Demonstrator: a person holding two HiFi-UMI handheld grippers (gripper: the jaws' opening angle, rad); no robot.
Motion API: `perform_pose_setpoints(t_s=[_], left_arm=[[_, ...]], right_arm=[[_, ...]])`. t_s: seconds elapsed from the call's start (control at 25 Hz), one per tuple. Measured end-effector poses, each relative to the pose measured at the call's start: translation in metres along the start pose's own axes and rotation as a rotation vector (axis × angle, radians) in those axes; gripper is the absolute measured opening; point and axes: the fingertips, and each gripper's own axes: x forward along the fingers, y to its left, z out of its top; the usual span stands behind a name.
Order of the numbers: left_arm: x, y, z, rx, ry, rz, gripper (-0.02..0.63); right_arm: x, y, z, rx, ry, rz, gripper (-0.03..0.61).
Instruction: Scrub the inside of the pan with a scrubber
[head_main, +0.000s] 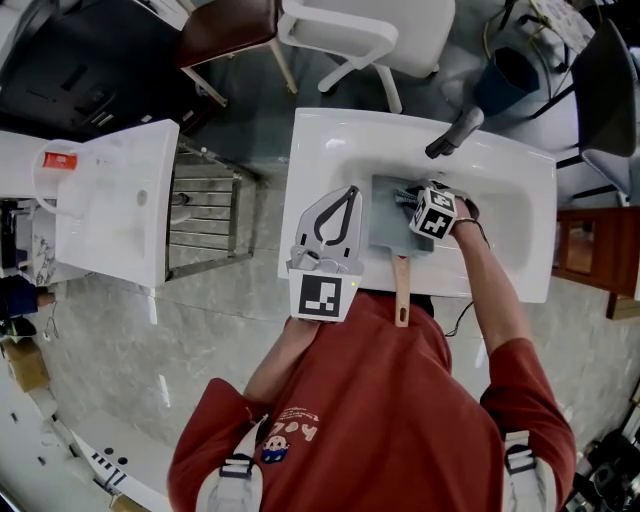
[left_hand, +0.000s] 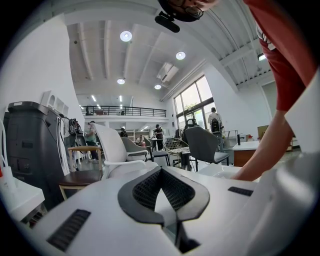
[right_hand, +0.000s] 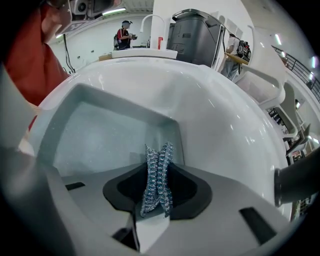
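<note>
A grey square pan (head_main: 388, 232) with a wooden handle (head_main: 401, 290) lies in the white sink (head_main: 515, 205); the handle points toward the person. My right gripper (head_main: 409, 199) is low over the pan's far right corner, shut on a blue-silver mesh scrubber (head_main: 404, 196). In the right gripper view the scrubber (right_hand: 157, 175) stands pinched between the jaws of the right gripper (right_hand: 157, 172), just above the pan floor (right_hand: 100, 135). My left gripper (head_main: 351, 192) hovers left of the pan, its jaws shut on nothing. In its own view the left gripper (left_hand: 161, 172) looks out across the room.
A dark faucet (head_main: 455, 132) juts over the sink's far rim. A second white basin (head_main: 120, 195) and a metal rack (head_main: 205, 215) stand to the left. A white chair (head_main: 350, 35) is behind the sink, and wooden furniture (head_main: 585, 250) is at the right.
</note>
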Motion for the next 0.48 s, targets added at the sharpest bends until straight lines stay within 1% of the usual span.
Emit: perform_pose_setpoints(t_s=[0.28,0.48], left_arm=[[0.0018,-0.0023,0.0031,-0.001,-0.008,-0.005,0.011],[0.0007,0.0003,0.0054,-0.008,-0.017,-0.003,0.011]], right_arm=[[-0.0014,0.0010,-0.0003,0.012,0.006,0.006,0.133],[-0.0071,-0.0037,0.0015,0.094,-0.011,0.011,0.135]])
